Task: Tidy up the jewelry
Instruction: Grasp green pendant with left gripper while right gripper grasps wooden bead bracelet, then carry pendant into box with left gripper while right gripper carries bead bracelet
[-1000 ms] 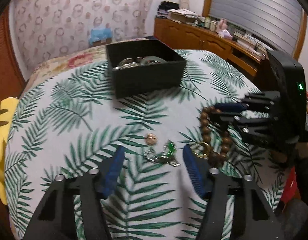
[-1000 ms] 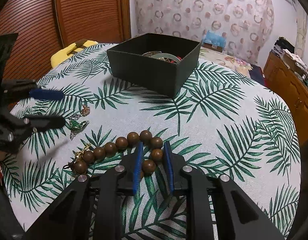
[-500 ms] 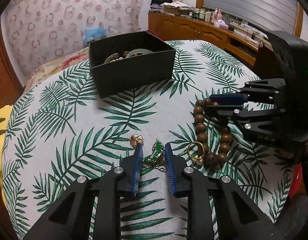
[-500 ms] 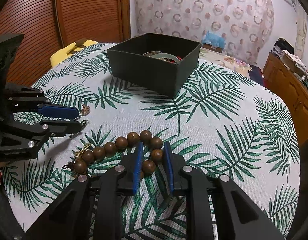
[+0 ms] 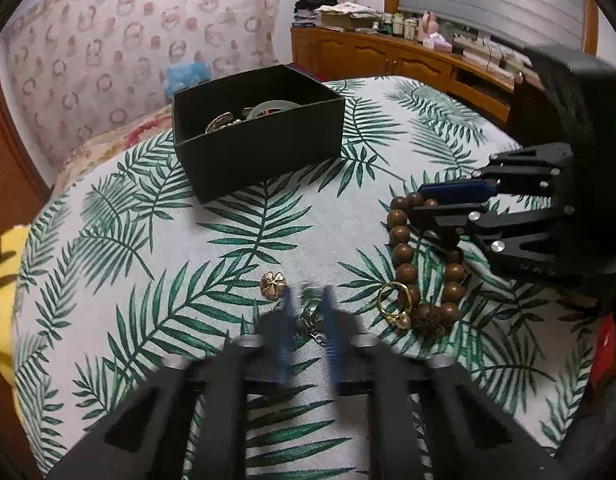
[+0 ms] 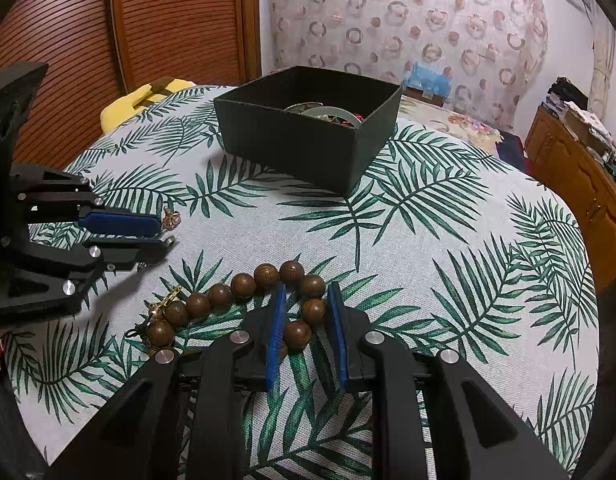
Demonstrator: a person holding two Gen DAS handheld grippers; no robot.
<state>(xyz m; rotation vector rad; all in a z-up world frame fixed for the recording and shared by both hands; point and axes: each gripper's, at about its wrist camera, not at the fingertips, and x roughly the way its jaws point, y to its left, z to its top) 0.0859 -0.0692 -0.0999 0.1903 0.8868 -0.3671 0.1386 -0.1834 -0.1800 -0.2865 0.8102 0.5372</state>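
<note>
My left gripper (image 5: 308,295) is shut on a small green pendant (image 5: 308,306) lying on the palm-leaf tablecloth (image 5: 148,240); its fingers are blurred. In the right wrist view the left gripper (image 6: 160,237) shows a bit of silver metal poking from its tips. A gold flower earring (image 5: 272,284) lies just left of it. My right gripper (image 6: 308,288) is shut on a strand of the brown wooden bead bracelet (image 6: 244,284), which lies on the cloth. A gold ring (image 5: 391,300) rests against the bracelet (image 5: 399,236). The black box (image 5: 260,152) stands further back with jewelry inside.
The black box (image 6: 292,148) holds a pale bangle and metal pieces. A yellow object (image 6: 140,96) sits past the table's far left edge. A wooden cabinet (image 5: 387,60) with clutter runs along the right wall. Bare cloth lies between the box and the grippers.
My left gripper's fingers have come together from wide apart onto the green pendant and moved slightly forward. The right gripper and the bracelet have stayed put.
</note>
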